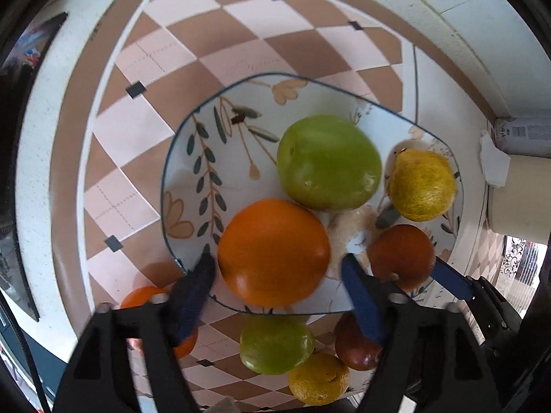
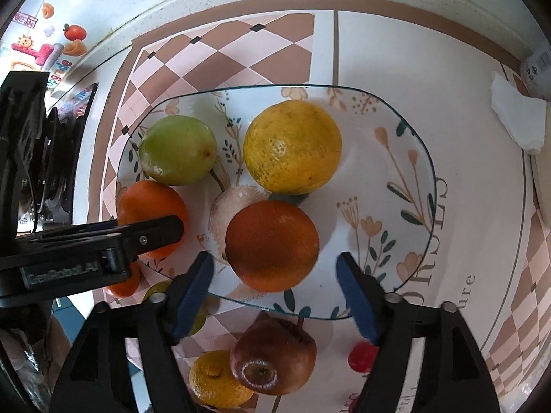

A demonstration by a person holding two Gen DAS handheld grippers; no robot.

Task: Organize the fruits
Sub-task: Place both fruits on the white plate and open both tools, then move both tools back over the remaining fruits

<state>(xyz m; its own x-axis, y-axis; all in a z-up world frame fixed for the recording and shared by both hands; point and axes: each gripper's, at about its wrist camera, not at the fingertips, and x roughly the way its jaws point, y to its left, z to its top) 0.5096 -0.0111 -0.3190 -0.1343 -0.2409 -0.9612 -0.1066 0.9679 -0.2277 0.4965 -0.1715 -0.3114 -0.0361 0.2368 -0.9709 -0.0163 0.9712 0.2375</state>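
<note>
Now both grippers, left (image 1: 277, 272) and right (image 2: 273, 270), spread wide, empty, above the fruit-filled plate (image 2: 396, 158)

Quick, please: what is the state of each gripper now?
Left gripper: open, around the bright orange fruit, not clamped.
Right gripper: open, around the dark orange fruit.

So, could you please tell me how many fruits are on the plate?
4 on the plate: green fruit back left, yellow citrus back centre, bright orange left, dark orange front centre. Others lie off it.
</note>
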